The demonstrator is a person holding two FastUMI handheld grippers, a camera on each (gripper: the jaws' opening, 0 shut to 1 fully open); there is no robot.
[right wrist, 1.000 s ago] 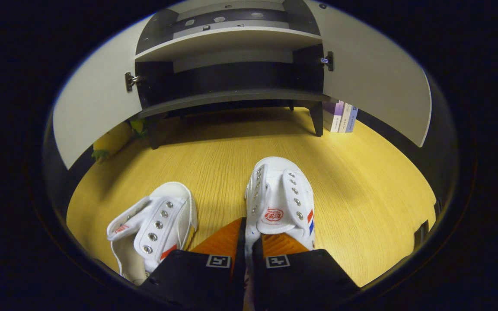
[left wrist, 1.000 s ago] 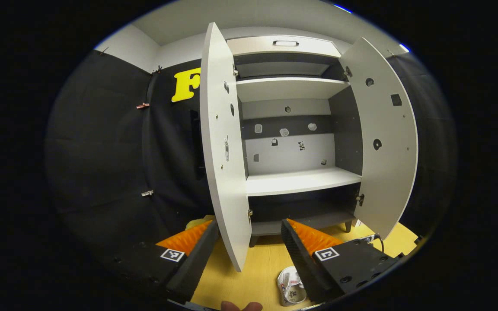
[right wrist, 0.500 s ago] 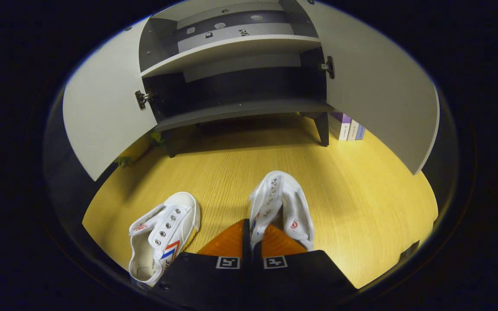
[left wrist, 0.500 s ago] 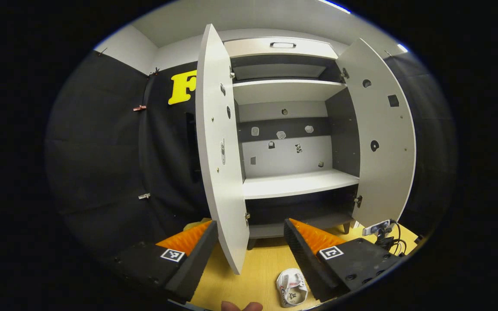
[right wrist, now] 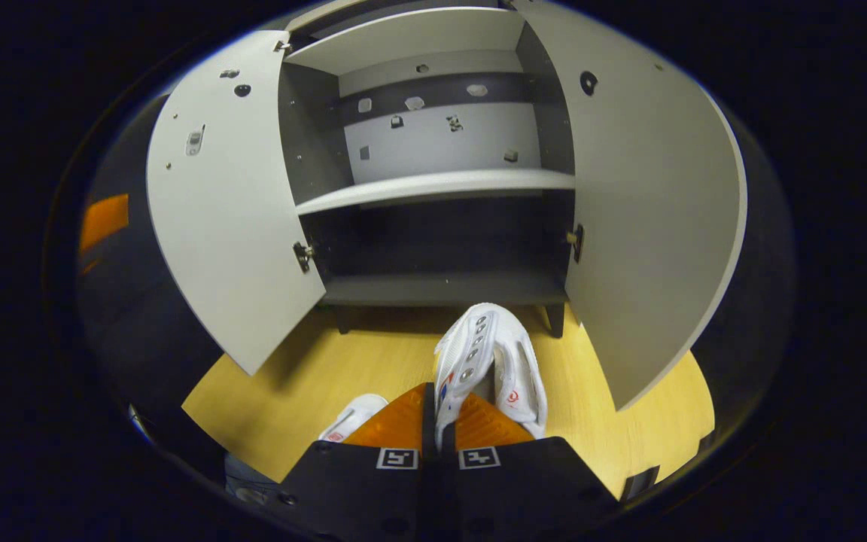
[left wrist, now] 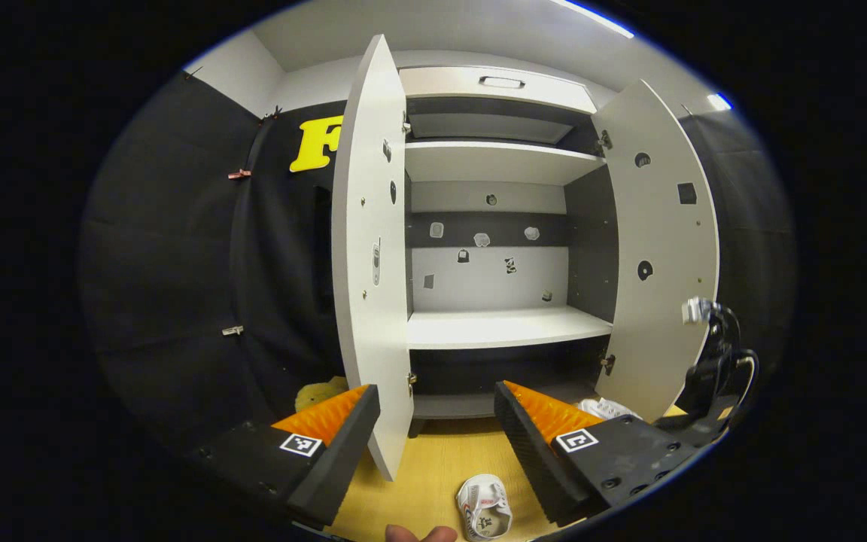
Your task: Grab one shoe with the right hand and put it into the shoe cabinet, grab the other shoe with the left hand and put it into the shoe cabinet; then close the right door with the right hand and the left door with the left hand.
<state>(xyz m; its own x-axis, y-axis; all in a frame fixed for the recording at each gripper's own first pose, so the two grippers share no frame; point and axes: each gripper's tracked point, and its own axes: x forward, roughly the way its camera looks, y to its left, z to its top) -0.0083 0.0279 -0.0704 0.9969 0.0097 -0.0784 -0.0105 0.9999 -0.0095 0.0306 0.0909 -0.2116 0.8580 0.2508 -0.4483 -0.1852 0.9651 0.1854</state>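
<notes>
shoe pinched in right tongs | shoe cabinet shelves bare | left tongs wide

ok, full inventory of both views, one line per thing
shoe cabinet: one, white shelves and dark interior, centre, nothing on its shelves.
cabinet doors: two, white, both open.
held shoe: one, white, pinched in the right tool, lifted before the bottom shelf.
second shoe: one, white, on the floor below the left tool.
floor: yellow wood grain.
yellow soft thing: one, behind the left door; cannot tell what.
fingertip: one, bottom edge, left gripper view.
left tool: open, astride the left door's edge.
right tool: shut on the shoe.
</notes>
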